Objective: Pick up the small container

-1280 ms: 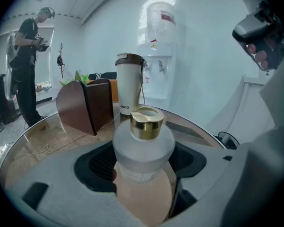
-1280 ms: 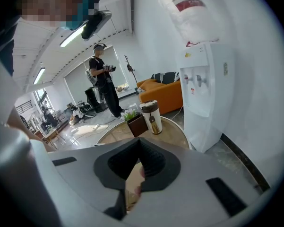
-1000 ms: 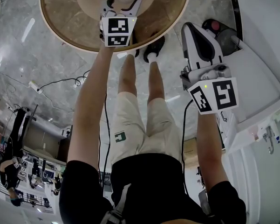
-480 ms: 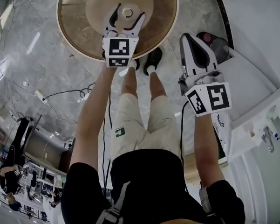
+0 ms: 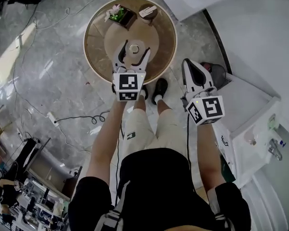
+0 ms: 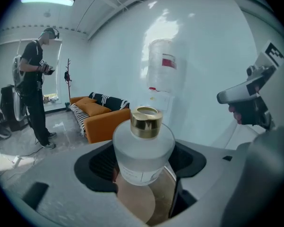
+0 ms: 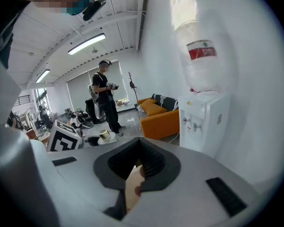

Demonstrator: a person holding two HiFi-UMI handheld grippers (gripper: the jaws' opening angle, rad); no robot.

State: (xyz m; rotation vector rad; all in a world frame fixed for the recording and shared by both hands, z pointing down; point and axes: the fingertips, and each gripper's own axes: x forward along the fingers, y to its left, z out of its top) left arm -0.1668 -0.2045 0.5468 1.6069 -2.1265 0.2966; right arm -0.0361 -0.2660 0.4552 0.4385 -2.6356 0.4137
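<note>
The small container (image 6: 144,148) is a frosted glass bottle with a gold cap. It sits between the jaws of my left gripper (image 6: 142,167), which is shut on its body, with the brown tabletop seen under it. In the head view the left gripper (image 5: 131,57) holds the container (image 5: 133,48) over the near half of the round wooden table (image 5: 98,37). My right gripper (image 5: 189,67) hangs to the right, off the table, above the floor. Its jaws (image 7: 138,163) are shut with nothing between them. The right gripper view also shows the container (image 7: 104,135) to the left.
A small planter with flowers (image 5: 119,14) and a dark round dish (image 5: 148,11) stand at the table's far side. A white water dispenser (image 5: 250,109) stands close on the right. A cable and power strip (image 5: 52,118) lie on the floor. A person (image 6: 34,84) stands by an orange sofa (image 6: 99,115).
The left gripper has drawn back from the table's middle toward the body with the container in its jaws. The table now looks smaller and farther, and the right gripper has shifted slightly.
</note>
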